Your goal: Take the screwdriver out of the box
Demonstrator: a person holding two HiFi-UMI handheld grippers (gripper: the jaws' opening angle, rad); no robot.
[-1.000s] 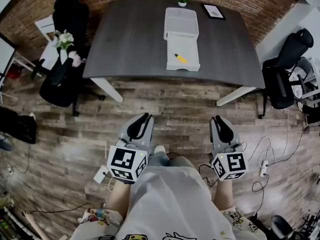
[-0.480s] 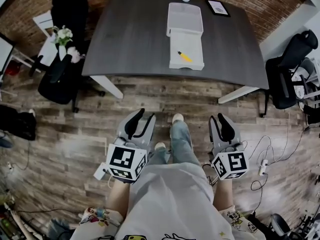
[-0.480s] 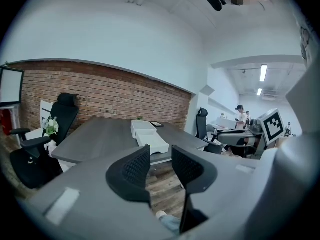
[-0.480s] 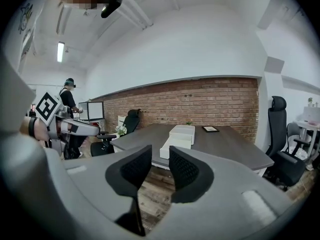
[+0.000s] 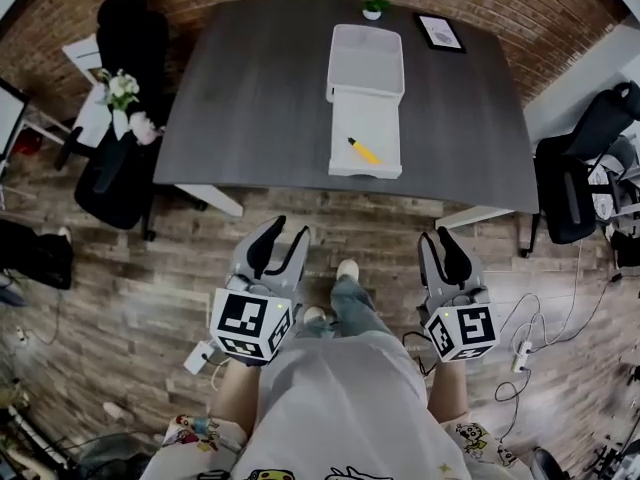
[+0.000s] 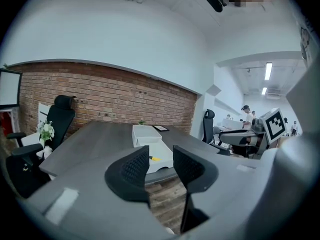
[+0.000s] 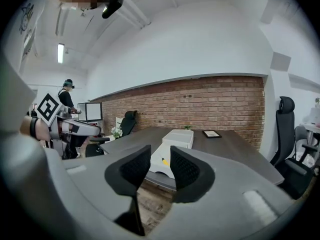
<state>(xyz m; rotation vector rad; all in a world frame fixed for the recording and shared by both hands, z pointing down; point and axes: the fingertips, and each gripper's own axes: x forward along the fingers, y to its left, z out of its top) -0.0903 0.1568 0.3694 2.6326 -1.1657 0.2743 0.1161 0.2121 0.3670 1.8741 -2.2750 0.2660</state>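
A white box (image 5: pixel 367 60) stands on the dark grey table (image 5: pixel 250 98), its drawer (image 5: pixel 368 140) pulled out toward me. In the drawer lies the yellow-handled screwdriver (image 5: pixel 363 151), also seen small in the left gripper view (image 6: pixel 154 159) and the right gripper view (image 7: pixel 165 161). My left gripper (image 5: pixel 280 242) and right gripper (image 5: pixel 447 245) hover over the wooden floor, well short of the table's near edge and level with each other. Both point at the box (image 6: pixel 146 134) (image 7: pixel 179 136). The jaws of both are opening, with nothing between them.
Black office chairs stand at the table's left (image 5: pixel 120 168) and right (image 5: pixel 570 188). A vase of flowers (image 5: pixel 120 93) sits on a side stand. A picture frame (image 5: pixel 440 31) and a small plant (image 5: pixel 375 5) are at the table's far edge. Cables (image 5: pixel 520 348) trail on the floor at the right.
The table and box have come nearer in the head view as the person steps forward. Both grippers' jaws have spread wider apart.
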